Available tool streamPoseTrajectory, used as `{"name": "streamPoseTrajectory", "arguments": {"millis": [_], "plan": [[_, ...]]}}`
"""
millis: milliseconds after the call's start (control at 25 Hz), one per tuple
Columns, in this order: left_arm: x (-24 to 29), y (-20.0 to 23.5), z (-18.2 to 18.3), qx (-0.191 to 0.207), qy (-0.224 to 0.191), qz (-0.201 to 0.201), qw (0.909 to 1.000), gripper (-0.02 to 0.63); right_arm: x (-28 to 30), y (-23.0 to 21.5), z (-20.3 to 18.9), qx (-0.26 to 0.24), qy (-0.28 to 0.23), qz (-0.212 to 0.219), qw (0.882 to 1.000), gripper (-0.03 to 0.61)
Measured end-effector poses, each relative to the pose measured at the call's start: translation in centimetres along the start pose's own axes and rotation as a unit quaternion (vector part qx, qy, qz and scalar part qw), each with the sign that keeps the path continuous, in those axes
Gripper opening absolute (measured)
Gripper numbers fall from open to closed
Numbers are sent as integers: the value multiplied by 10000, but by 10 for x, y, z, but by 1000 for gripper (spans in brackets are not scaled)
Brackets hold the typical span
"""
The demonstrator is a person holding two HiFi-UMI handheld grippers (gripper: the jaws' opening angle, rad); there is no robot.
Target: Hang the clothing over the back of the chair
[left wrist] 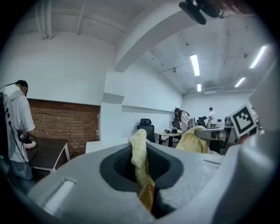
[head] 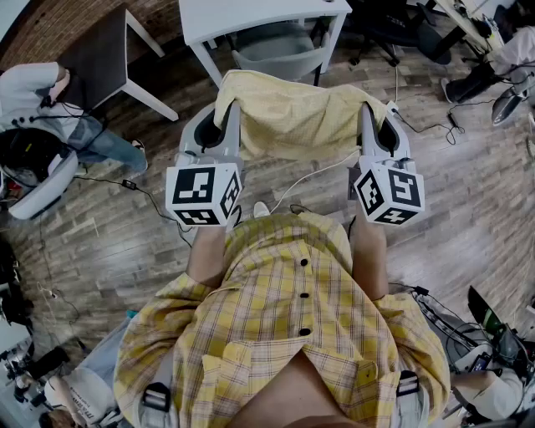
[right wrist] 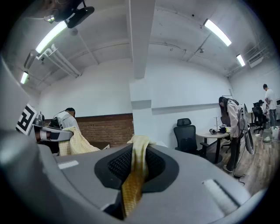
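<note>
A pale yellow garment hangs stretched between my two grippers, held up in front of me above the wooden floor. My left gripper is shut on its left edge, and a strip of the cloth is pinched between the jaws in the left gripper view. My right gripper is shut on the right edge, with a fold of cloth running through its jaws. A grey chair stands just beyond the garment, tucked under a white table.
A dark table stands at the far left, with a seated person beside it. Cables trail across the floor. A black office chair and a round table with people stand further off.
</note>
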State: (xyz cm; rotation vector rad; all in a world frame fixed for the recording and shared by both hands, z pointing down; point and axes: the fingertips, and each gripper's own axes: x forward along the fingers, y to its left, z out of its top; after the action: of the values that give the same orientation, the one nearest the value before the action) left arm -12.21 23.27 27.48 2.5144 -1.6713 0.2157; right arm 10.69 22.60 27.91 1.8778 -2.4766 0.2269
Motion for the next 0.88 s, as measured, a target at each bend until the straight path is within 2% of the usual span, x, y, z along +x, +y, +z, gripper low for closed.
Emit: {"name": "streamPoseTrajectory", "arguments": {"millis": [320, 560, 880], "plan": [[1, -26, 4, 48, 29, 48, 10000, 29, -10, -19, 4, -22, -26, 58, 10000, 38], [-8, -51, 6, 78, 17, 245, 9997, 29, -28, -30, 7, -81, -95, 166, 9998, 40], [-32, -85, -17, 133, 179, 577, 9981, 29, -54, -41, -14, -33, 57, 368, 9993, 41]]}}
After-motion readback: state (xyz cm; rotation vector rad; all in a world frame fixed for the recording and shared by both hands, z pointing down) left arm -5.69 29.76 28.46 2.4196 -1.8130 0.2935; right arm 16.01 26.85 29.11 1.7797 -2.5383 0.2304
